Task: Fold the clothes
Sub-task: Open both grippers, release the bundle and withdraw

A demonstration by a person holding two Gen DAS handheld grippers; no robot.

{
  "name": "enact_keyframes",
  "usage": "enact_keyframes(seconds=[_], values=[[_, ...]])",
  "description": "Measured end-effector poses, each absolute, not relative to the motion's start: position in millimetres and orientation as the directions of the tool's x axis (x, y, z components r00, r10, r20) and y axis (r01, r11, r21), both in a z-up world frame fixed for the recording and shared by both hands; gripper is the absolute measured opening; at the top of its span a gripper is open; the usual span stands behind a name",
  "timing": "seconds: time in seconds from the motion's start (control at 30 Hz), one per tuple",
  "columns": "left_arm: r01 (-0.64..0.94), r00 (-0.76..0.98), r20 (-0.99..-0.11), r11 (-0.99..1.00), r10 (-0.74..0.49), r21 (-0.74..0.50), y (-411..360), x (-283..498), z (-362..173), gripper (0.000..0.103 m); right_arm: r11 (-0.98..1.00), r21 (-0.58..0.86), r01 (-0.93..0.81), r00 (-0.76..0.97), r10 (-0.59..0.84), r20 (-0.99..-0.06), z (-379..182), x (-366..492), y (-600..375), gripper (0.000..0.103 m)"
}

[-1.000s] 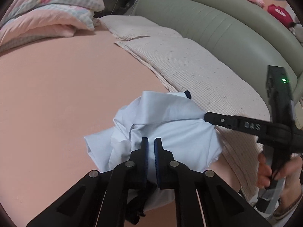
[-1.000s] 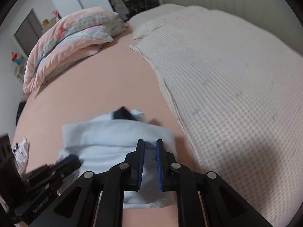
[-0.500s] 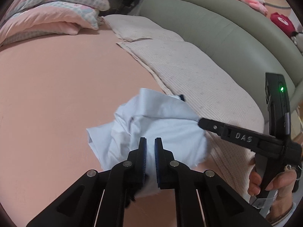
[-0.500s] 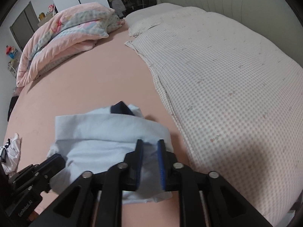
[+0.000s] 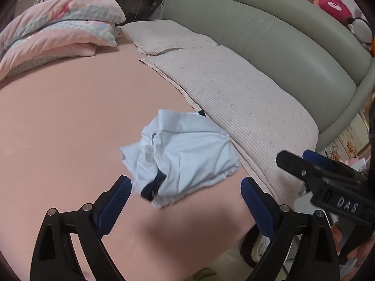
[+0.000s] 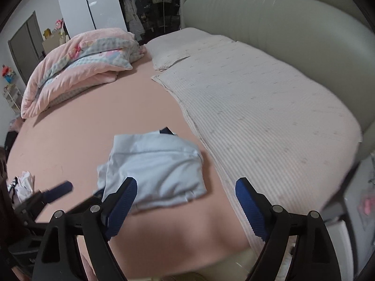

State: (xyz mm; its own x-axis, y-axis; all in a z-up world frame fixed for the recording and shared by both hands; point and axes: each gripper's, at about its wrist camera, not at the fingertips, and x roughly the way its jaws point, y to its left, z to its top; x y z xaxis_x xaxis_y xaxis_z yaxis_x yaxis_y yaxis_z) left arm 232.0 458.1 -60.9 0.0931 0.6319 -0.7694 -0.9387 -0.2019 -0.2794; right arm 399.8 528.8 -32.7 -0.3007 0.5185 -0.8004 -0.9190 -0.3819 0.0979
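A light blue garment [image 5: 185,154] with dark navy trim lies folded in a loose bundle on the pink bed sheet [image 5: 70,126]. The same light blue garment [image 6: 154,168] shows in the right wrist view. My left gripper [image 5: 186,187] hangs above its near edge, jaws opening wide, nothing between the pads. My right gripper [image 6: 186,189] hovers over the garment's near right corner, jaws also opening, holding nothing. The right gripper [image 5: 304,164] appears at the right of the left wrist view. The left gripper [image 6: 58,190] shows blurred at the lower left of the right wrist view.
A checked mat [image 5: 234,89] runs along the bed beside the green padded headboard [image 5: 281,37]. A pink folded quilt [image 5: 58,35] lies at the far end. A small white cloth [image 6: 22,185] sits at the bed's left edge. A hand [image 5: 351,245] grips the right tool.
Both grippers let go of the garment, spread their jaws wide and pulled up and back. The garment now lies free on the sheet.
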Motion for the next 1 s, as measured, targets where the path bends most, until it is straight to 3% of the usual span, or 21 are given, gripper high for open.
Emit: enact_keyframes(seconds=[0.5, 0.9, 1.0], values=[[-0.961, -0.011, -0.747, -0.215, 0.665, -0.177, 382.9, 255.4, -0.8, 0.095, -0.344, 0.04, -0.938, -0.241, 0.566, -0.788, 12.7, 432.0, 431.7, 0.086], [-0.971, -0.115, -0.735, -0.231, 0.669, -0.058, 335.7, 256.1, 5.2, 0.095, -0.288, 0.118, -0.95, -0.273, 0.59, -0.76, 42.9, 457.6, 364.8, 0.086], [-0.971, -0.083, -0.737, -0.22, 0.671, -0.09, 328.0, 251.9, 8.3, 0.095, -0.268, 0.08, -0.96, -0.23, 0.596, -0.769, 47.8, 459.2, 353.5, 0.086]])
